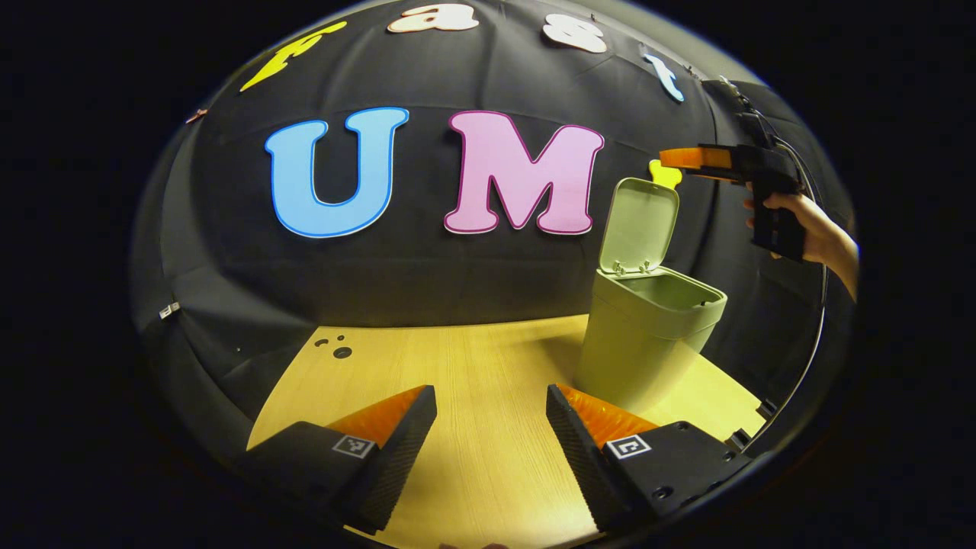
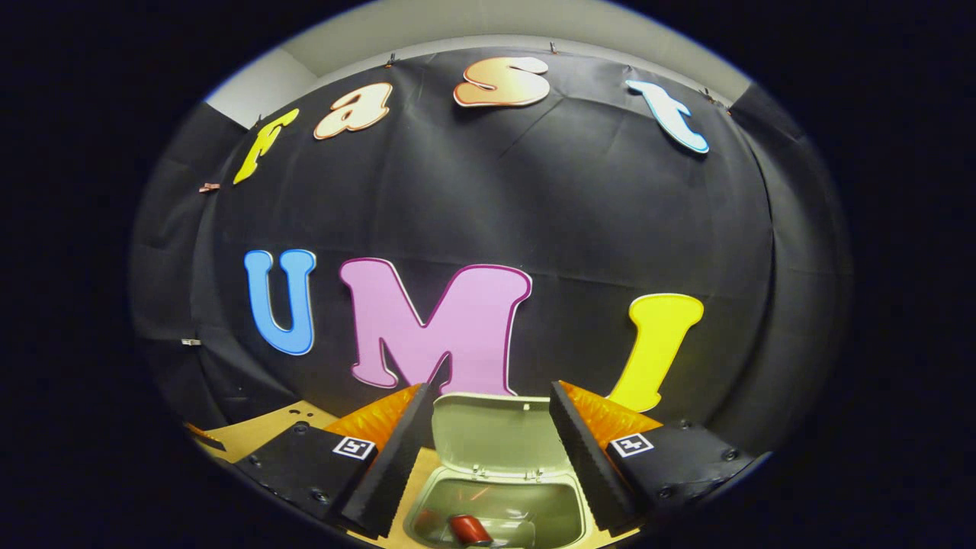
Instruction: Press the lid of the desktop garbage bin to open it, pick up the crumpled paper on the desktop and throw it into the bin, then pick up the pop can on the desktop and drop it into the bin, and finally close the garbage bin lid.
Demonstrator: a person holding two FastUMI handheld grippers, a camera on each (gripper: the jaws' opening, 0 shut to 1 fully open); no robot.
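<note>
1. Nearest in the right gripper view, the right gripper (image 2: 492, 457) hangs wide apart and empty directly above the bin (image 2: 496, 511); a red pop can (image 2: 469, 528) lies inside it.
2. Left gripper (image 1: 492, 442), equally wide and empty, sits low over the table (image 1: 488, 366), left of the bin.
3. Closing remains, I judge: push the upright lid (image 2: 496, 436) forward from behind its top edge, then press it flat.
4. No readable brand or label on the bin.

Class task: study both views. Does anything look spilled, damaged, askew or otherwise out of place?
Nothing stands out. The bin stands upright on the table, its lid raised, and the red can lies inside.
</note>
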